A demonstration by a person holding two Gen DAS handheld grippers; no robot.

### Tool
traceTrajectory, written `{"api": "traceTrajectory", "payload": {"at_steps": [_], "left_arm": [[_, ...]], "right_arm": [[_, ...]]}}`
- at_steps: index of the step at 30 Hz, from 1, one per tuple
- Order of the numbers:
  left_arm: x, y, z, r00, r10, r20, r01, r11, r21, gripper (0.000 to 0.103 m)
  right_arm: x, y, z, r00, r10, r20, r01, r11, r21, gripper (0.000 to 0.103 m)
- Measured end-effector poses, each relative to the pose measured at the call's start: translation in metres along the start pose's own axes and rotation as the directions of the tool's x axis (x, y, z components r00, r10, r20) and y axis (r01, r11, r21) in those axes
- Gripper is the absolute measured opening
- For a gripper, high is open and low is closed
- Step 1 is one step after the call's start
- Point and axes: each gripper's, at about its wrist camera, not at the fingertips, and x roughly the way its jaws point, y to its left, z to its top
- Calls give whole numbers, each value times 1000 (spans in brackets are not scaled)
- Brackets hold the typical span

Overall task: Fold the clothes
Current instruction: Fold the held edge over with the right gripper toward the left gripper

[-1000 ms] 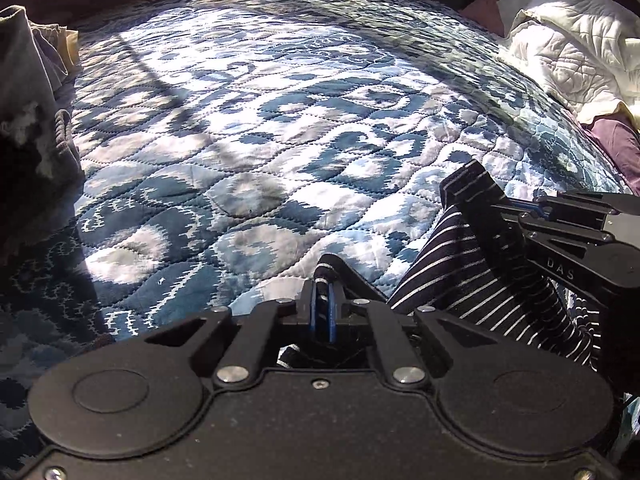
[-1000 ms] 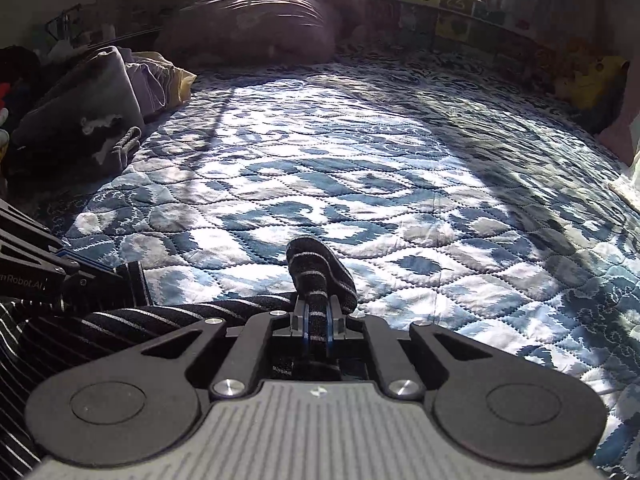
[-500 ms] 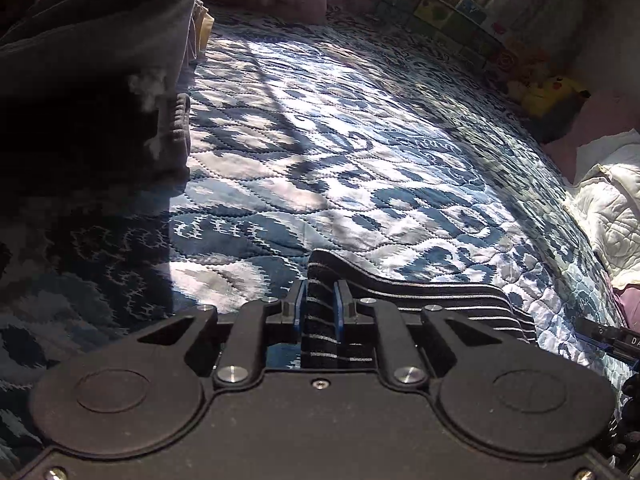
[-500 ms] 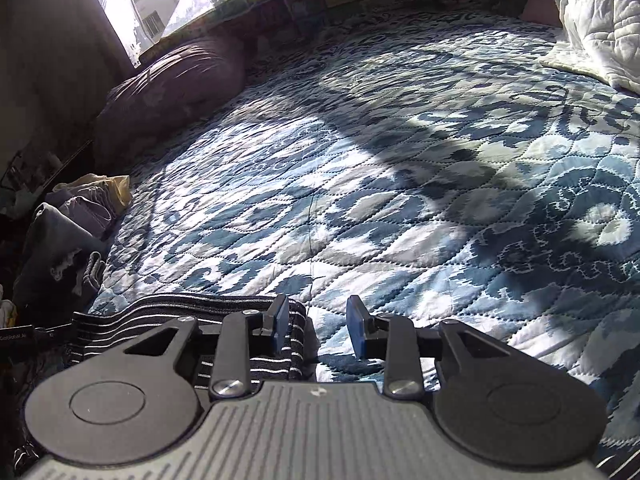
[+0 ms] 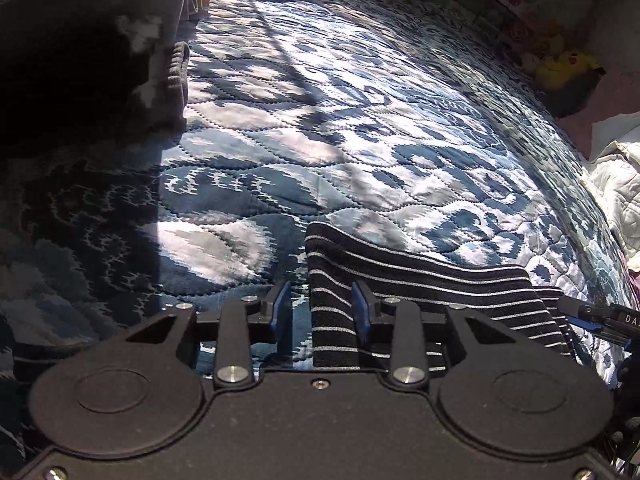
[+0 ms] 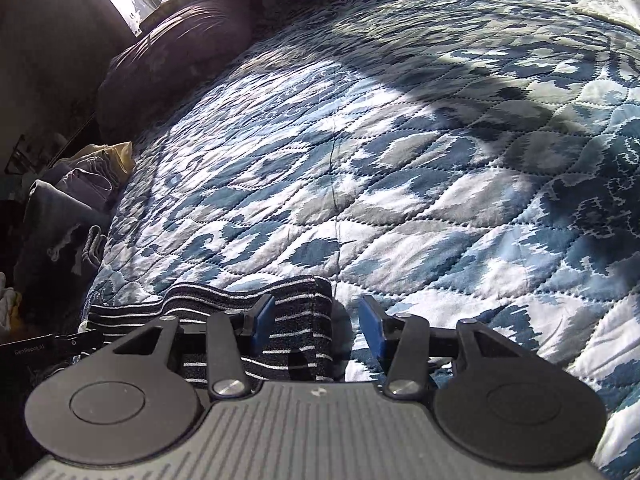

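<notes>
A black garment with thin white stripes (image 5: 420, 284) lies folded flat on the blue and white quilted bedspread (image 5: 320, 128). My left gripper (image 5: 322, 304) is open over the garment's left corner, and the cloth lies loose between its blue pads. In the right wrist view the same striped garment (image 6: 288, 320) shows its right end. There my right gripper (image 6: 316, 320) stands open, its left pad over the cloth and its right pad over bare quilt (image 6: 400, 160). Neither gripper pinches the fabric.
A dark grey heap of clothes (image 5: 80, 60) sits at the bed's left side, also the clothes pile (image 6: 68, 216). A purple pillow (image 6: 172, 60) lies at the head. A white quilted blanket (image 5: 616, 192) and a yellow plush toy (image 5: 564, 68) lie at the right.
Both grippers lowered the striped garment onto the quilt and let it go. The right opened half a second ago and the left opened just now.
</notes>
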Motion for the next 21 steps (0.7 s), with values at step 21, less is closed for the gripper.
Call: {"api": "traceTrajectory", "payload": {"at_steps": [21], "left_arm": [[-49,-4,1,996,-4,90,-8,991,131,37]], "right_arm": [[-9,-40,1,997,-64,41,62,996,59,29]]}}
